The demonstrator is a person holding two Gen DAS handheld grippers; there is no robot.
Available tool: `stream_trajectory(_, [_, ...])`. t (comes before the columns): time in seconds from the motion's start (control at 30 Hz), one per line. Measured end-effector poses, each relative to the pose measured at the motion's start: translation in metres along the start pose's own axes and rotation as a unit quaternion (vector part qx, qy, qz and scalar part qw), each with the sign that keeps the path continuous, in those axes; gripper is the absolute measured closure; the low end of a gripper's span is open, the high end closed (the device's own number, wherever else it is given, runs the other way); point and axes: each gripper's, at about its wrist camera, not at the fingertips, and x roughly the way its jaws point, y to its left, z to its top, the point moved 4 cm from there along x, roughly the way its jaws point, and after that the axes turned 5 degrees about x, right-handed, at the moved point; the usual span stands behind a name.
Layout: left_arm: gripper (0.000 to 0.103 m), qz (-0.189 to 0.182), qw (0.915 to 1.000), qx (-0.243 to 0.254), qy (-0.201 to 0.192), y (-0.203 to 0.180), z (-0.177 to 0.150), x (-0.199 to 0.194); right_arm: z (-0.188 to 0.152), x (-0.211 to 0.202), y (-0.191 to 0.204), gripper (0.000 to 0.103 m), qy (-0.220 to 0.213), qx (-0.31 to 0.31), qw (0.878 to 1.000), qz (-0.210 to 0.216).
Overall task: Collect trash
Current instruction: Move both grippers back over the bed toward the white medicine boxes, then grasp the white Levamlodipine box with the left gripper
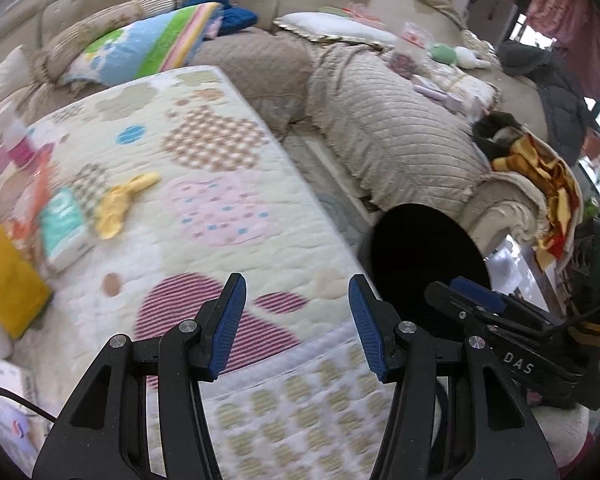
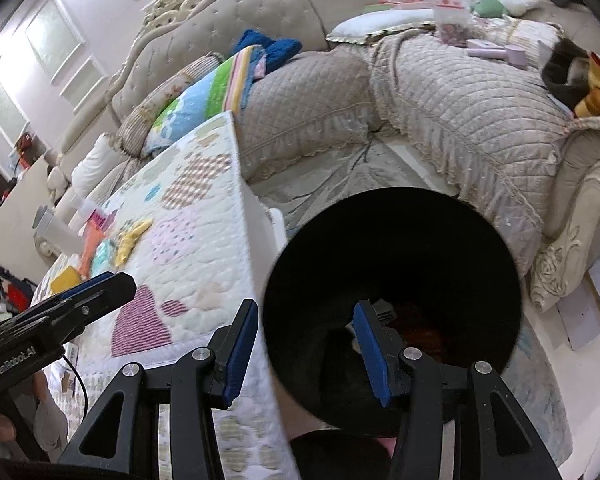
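A black trash bin [image 2: 392, 280] stands on the floor beside a table covered by a quilted cloth [image 1: 204, 216]. On the cloth's left lie a crumpled yellow wrapper [image 1: 120, 204], a teal packet [image 1: 62, 228], an orange wrapper [image 1: 32, 208] and a yellow pad [image 1: 8, 280]. My left gripper [image 1: 296, 324] is open and empty above the cloth's near end. My right gripper [image 2: 306, 348] is open and empty over the bin's near rim; it also shows in the left wrist view [image 1: 476, 300]. The bin also shows in the left wrist view [image 1: 424, 252].
A beige quilted sofa [image 2: 460, 112] wraps around behind the table and bin, with cushions, a striped pillow [image 1: 148, 44], a blue cloth [image 2: 268, 48], a plush toy [image 2: 496, 4] and a gold fabric [image 1: 540, 184] on its arm. A pale rug covers the floor.
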Motion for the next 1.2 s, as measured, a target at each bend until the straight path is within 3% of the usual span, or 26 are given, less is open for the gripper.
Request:
stream_trajectory(0.6, [0.051, 0.083, 0.9934, -0.079, 0.01, 0.117, -0.051, -0.055, -0.033, 0.047, 0.122, 0.05, 0.061, -0.091, 0.991, 0.07])
stream_trajectory(1.07, [0.051, 0.065, 0.9899, -0.113, 0.056, 0.168, -0.119, -0.055, -0.049, 0.054, 0.172, 0.049, 0.08, -0.134, 0.984, 0.085])
stream_trajectory(1.2, [0.051, 0.057, 0.9869, -0.138, 0.06, 0.193, -0.143, -0.074, -0.052, 0.057, 0.181, 0.048, 0.084, -0.142, 0.982, 0.089])
